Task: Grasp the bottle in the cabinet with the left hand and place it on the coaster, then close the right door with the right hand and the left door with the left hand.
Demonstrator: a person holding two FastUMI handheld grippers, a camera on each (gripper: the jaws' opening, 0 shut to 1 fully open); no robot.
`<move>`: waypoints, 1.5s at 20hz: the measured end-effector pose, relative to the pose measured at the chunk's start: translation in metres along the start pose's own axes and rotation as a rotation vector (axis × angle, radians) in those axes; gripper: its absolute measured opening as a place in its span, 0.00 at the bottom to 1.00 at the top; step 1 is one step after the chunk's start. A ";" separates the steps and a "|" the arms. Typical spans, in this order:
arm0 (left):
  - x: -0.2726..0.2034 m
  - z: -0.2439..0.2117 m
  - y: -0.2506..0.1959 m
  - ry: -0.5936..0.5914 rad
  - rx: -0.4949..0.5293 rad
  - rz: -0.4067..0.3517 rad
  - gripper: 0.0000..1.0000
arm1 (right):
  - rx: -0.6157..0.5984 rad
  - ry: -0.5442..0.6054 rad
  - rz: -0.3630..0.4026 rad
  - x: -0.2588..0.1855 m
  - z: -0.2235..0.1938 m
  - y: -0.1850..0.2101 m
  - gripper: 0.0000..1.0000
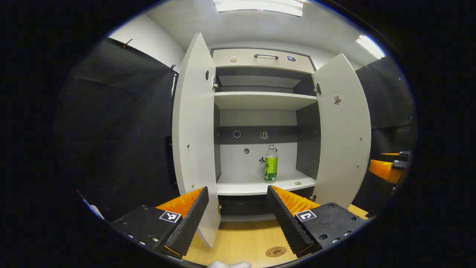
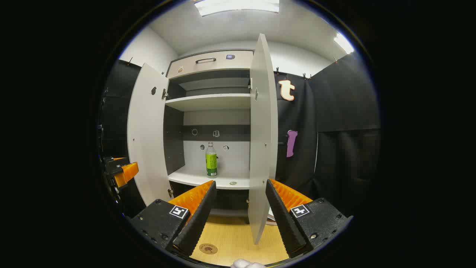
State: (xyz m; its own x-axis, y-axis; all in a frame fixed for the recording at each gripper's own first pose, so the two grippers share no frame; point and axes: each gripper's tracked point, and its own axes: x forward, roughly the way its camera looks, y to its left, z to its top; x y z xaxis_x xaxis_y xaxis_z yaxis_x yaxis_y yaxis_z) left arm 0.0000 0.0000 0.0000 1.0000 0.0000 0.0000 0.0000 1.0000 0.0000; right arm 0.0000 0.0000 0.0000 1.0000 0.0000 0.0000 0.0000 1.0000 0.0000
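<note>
Both tongs gape wide, empty: left gripper (image 1: 238, 219) faces the bottle (image 1: 271, 163) straight ahead for the reach; coaster (image 1: 276, 252) lies just below it.

Matt white panels on the cabinet (image 1: 260, 100), smooth and flat, with both doors (image 1: 195, 141) showing that same dull laminate look. Darker matt boards line the inside walls. The drawer handle (image 1: 266, 56) up top looks like dark metal, slightly shiny. The bottle (image 1: 271, 163) is clear glossy plastic with a slick printed wrap. The table (image 1: 245, 238) shows pale wood grain, a satin finish. The coaster (image 1: 276, 252) on it looks like brown wood or cork; I can't tell which. Fingers (image 1: 286, 219) of the left gripper (image 1: 238, 219) are ribbed, matt, rough-looking plastic. Booth wall (image 2: 342, 141) is black cloth, soft and non-reflective.
</note>
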 end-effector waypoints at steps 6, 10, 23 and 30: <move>0.016 0.002 0.003 -0.007 0.005 -0.006 0.96 | -0.007 -0.002 -0.016 0.004 0.000 0.001 0.82; 0.034 0.004 0.003 -0.007 0.000 -0.011 0.96 | -0.007 0.002 -0.020 0.007 0.001 0.002 0.82; 0.180 0.048 -0.073 -0.123 -0.028 -0.129 0.95 | -0.051 0.019 -0.073 0.002 0.011 -0.015 0.82; 0.291 0.014 -0.125 -0.086 -0.013 -0.156 0.96 | -0.102 0.067 -0.127 0.004 0.004 -0.029 0.82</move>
State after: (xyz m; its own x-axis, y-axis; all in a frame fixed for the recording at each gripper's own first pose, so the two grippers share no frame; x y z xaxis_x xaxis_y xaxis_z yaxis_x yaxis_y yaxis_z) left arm 0.2915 -0.1252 0.0143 0.9842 -0.1546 0.0861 0.1557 0.9878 -0.0067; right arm 0.0045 -0.0286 0.0043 0.9898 -0.1293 -0.0602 0.1225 0.9868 -0.1057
